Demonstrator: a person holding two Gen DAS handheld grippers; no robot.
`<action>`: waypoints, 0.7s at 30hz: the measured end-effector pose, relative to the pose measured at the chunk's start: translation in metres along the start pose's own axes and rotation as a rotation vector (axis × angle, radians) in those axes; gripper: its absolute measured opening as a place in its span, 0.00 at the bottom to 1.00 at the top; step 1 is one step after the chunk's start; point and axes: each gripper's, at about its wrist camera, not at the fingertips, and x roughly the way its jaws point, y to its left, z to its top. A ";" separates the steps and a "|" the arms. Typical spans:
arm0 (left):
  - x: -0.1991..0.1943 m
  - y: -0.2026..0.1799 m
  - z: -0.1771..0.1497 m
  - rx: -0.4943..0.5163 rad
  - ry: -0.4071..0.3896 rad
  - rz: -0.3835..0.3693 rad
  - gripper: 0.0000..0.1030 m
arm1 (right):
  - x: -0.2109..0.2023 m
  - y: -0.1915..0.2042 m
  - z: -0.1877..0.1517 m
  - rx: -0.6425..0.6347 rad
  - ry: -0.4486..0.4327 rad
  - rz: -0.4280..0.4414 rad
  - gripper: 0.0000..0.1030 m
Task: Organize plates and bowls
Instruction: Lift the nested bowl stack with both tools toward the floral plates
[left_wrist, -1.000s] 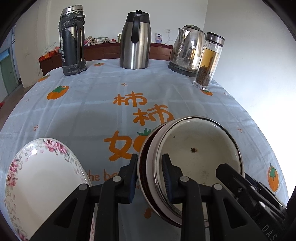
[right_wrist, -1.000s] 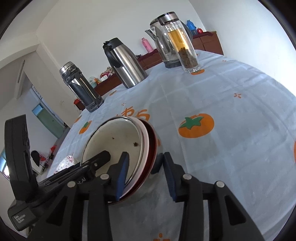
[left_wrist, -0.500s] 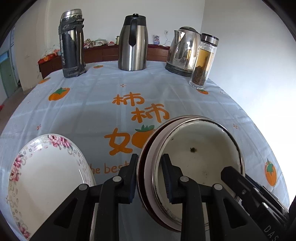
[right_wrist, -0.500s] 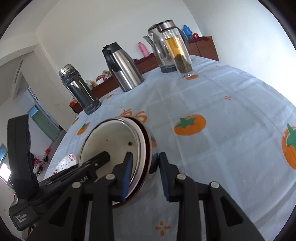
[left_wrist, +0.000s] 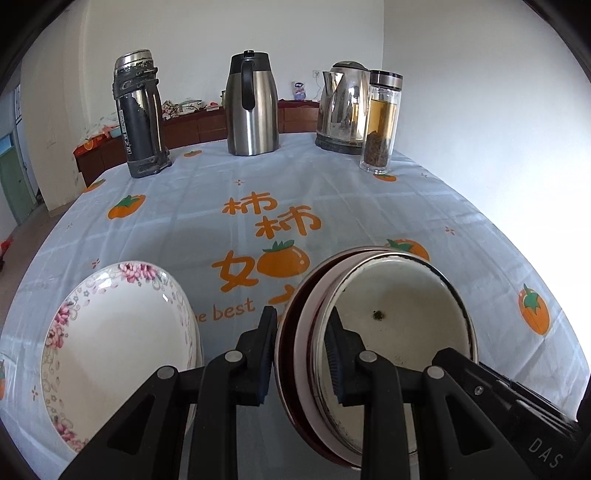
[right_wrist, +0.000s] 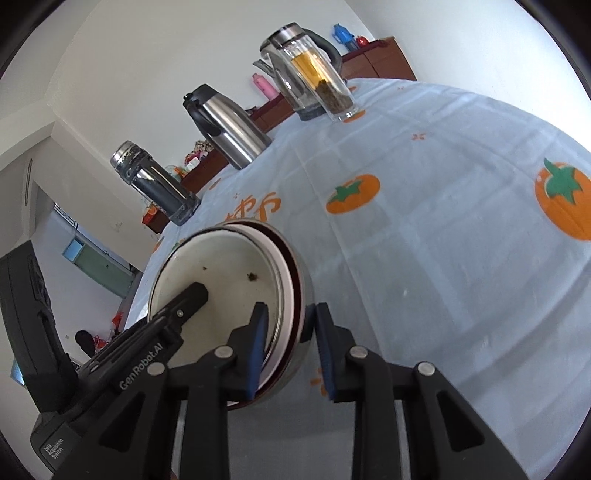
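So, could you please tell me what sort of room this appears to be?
Probably a dining room at home: a table under a persimmon-print cloth, a kettle and flasks at its far edge, and a wooden sideboard along the wall.

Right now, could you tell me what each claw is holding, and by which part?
Both hold the stacked white and dark-red round bowls by the rim: left claw on one side, right claw on the opposite.

Table middle (left_wrist: 221, 229) open, free to pass. Far edge blocked by thermos (left_wrist: 140, 122), steel carafe (left_wrist: 251, 107), kettle (left_wrist: 343, 107), tea bottle (left_wrist: 380, 125). Floral plate (left_wrist: 110, 332) takes near left corner; right edge clear.
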 end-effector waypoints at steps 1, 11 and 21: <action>-0.001 0.000 -0.003 0.002 0.003 0.001 0.27 | -0.002 0.002 -0.003 -0.004 0.006 -0.012 0.25; -0.019 -0.001 -0.022 0.004 0.060 -0.023 0.27 | -0.023 0.010 -0.020 -0.004 0.090 -0.075 0.25; -0.007 0.011 -0.022 -0.059 0.115 -0.051 0.27 | -0.020 0.010 -0.017 -0.036 0.063 -0.034 0.31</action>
